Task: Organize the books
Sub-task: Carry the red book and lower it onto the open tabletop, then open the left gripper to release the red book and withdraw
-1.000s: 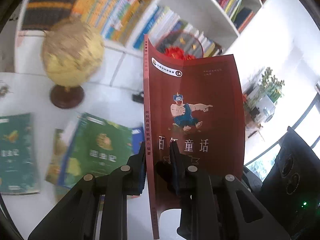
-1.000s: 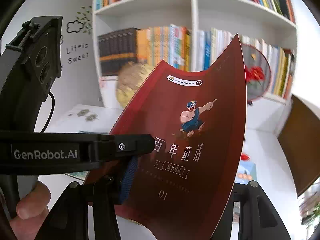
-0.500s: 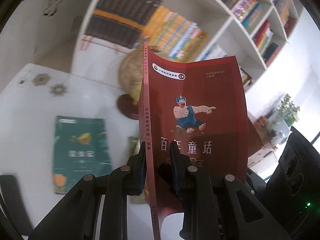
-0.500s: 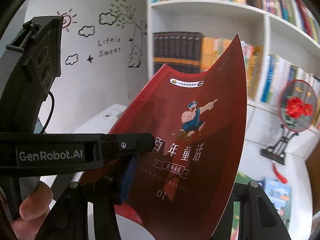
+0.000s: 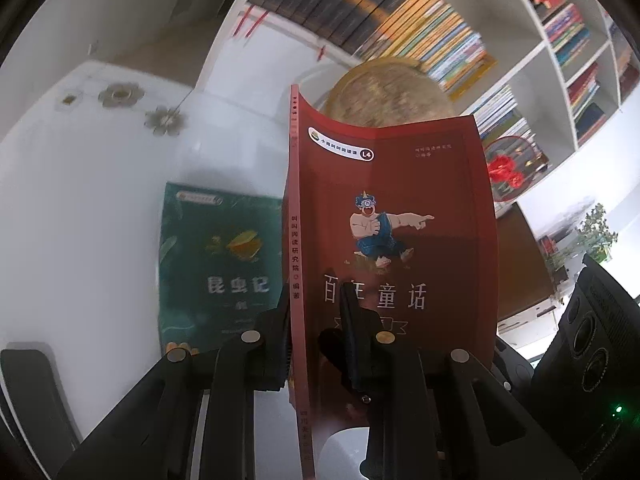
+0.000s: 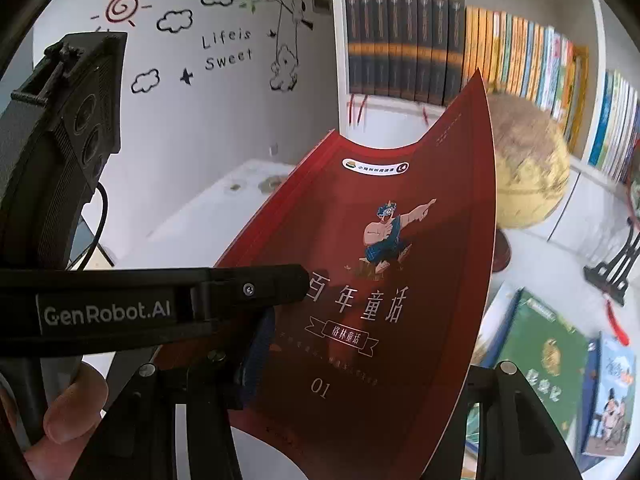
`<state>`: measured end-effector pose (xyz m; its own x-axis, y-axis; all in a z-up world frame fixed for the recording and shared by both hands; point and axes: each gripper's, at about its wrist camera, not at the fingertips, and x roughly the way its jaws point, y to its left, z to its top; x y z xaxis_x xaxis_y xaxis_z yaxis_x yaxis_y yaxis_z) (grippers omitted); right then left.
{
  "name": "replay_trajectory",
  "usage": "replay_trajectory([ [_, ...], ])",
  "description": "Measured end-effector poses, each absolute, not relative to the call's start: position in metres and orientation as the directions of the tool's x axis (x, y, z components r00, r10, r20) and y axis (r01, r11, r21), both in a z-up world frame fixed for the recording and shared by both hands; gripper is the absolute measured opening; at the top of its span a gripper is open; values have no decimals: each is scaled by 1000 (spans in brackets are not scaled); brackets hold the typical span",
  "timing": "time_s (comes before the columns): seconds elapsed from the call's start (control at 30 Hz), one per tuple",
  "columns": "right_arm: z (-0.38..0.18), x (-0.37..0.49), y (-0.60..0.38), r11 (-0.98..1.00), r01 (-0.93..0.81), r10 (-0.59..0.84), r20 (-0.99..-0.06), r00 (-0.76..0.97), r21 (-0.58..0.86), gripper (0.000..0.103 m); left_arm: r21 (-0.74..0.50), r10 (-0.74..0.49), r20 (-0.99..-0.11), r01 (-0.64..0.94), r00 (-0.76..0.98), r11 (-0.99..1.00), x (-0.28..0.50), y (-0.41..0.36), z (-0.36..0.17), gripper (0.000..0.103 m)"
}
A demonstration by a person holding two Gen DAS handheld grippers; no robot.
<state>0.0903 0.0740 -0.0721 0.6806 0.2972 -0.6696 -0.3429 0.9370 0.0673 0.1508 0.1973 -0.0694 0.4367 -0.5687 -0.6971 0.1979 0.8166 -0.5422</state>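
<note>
Both wrist views close, angled down; share red book [image 5: 392,216], globe [image 6: 528,168]

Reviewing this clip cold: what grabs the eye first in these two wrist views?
A dark red book fills the middle of both views, held upright with its cover bowed, the left gripper shut on its spine edge. Right behind it stands a yellow globe in front of a white bookshelf packed with books. A green book lies flat on the white table to the left of the red one.
</note>
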Motion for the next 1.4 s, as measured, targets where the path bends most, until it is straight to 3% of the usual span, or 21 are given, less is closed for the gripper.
replay_trajectory([
  [0.93, -182, 174, 113, 886, -419, 387, -812, 437, 197, 53, -516, -497, -790, 48, 358, 855, 176, 236, -164, 20],
  [1.17, -188, 185, 96, 903, -373, 376, -811, 448, 213, 53, -423, -395, -842, 5, 367, 906, 169, 239, -164, 26],
  [1.27, -187, 189, 89, 914, -351, 354, -818, 453, 201, 53, -317, -289, -877, -11, 384, 948, 163, 235, -158, 27],
  [1.4, -176, 184, 78, 928, -315, 335, -814, 475, 199, 55, -271, -245, -874, -3, 419, 963, 152, 232, -141, 27],
])
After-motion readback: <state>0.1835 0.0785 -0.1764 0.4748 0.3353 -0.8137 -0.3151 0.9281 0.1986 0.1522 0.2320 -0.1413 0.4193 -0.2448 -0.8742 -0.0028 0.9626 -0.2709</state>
